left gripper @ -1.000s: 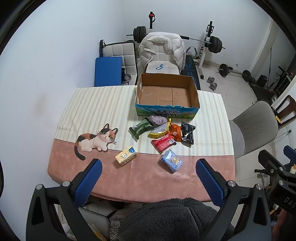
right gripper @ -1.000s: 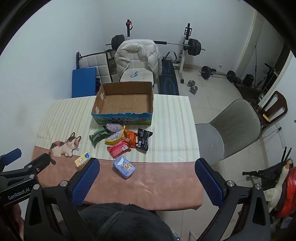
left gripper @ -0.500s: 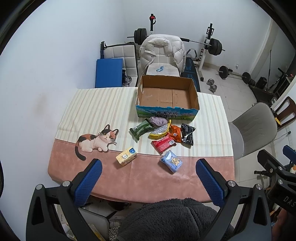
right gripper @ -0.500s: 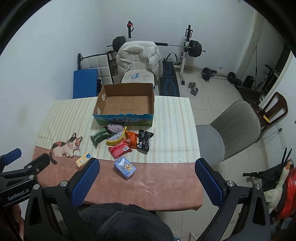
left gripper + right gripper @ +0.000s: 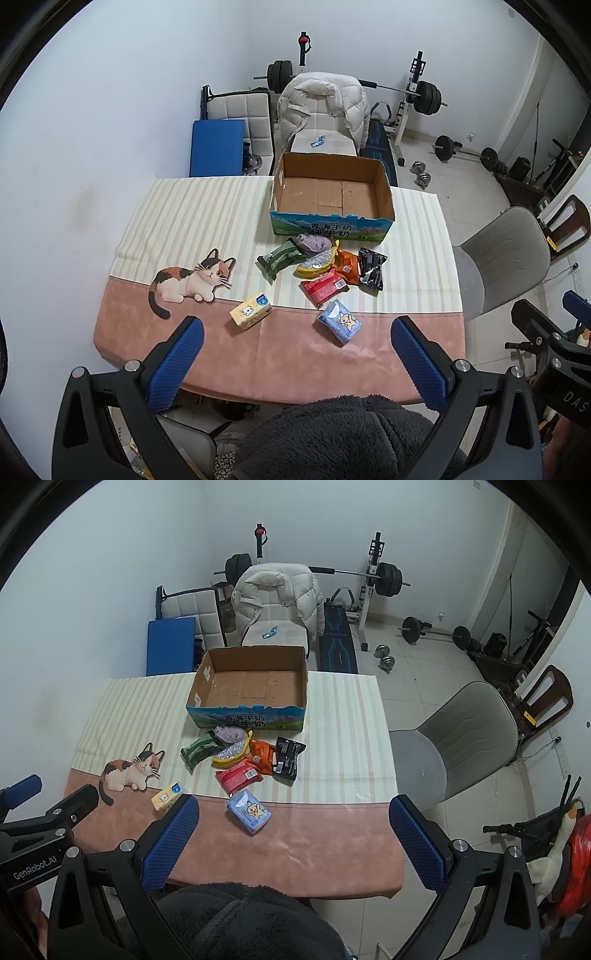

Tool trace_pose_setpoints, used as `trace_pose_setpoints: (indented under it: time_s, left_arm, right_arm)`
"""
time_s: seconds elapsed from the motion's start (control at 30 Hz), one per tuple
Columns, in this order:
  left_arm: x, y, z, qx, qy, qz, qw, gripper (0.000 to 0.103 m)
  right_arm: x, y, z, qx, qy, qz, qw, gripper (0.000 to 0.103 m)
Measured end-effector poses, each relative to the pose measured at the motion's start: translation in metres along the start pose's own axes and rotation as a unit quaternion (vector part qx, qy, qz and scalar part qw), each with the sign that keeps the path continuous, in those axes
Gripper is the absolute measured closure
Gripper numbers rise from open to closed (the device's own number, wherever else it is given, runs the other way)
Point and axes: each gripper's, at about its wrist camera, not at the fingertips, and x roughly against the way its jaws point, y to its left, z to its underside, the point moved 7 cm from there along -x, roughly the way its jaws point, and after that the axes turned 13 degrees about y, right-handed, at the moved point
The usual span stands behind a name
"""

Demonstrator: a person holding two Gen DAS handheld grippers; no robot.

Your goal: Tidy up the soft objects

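An empty cardboard box (image 5: pixel 332 195) (image 5: pixel 251 681) stands at the table's far middle. Before it lies a pile of soft packs: green (image 5: pixel 280 256), purple (image 5: pixel 314 242), yellow-silver (image 5: pixel 316 263), orange (image 5: pixel 347 264), black (image 5: pixel 372 267), red (image 5: pixel 324 287). A yellow tissue pack (image 5: pixel 251 309) (image 5: pixel 167 796) and a blue tissue pack (image 5: pixel 340 321) (image 5: pixel 249 811) lie nearer the front. My left gripper (image 5: pixel 295 362) and right gripper (image 5: pixel 291 838) are both open and empty, held high above the table's near edge.
The table carries a striped and pink cloth (image 5: pixel 184 221) with a cat picture (image 5: pixel 192 280). A grey chair (image 5: pixel 502 258) stands at the right. A chair with a white jacket (image 5: pixel 321 107), a blue mat (image 5: pixel 216 147) and weights lie behind.
Both grippers have drifted slightly; the table and objects sit a little lower in view. Nothing was grasped or moved.
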Motion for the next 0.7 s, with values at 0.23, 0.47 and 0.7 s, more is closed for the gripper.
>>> trace_pose_setpoints:
  time_s: [0.23, 0.47, 0.7]
  left_arm:
    - [0.0038, 0.0016, 0.0019, 0.002, -0.003, 0.004, 1.0, 0.0]
    - [0.0064, 0.0008, 0.0024, 0.002, -0.005, 0.004, 1.0, 0.0]
    - [0.0067, 0.0014, 0.0005, 0.002, -0.006, 0.004, 1.0, 0.0]
  right_arm:
    - [0.0059, 0.0002, 0.0044, 0.0, -0.005, 0.003, 1.0, 0.0]
    - [0.0064, 0.0002, 0.0046, 0.0, -0.006, 0.003, 1.0, 0.0]
    - [0.009, 0.0002, 0.0052, 0.002, -0.007, 0.002, 1.0, 0.0]
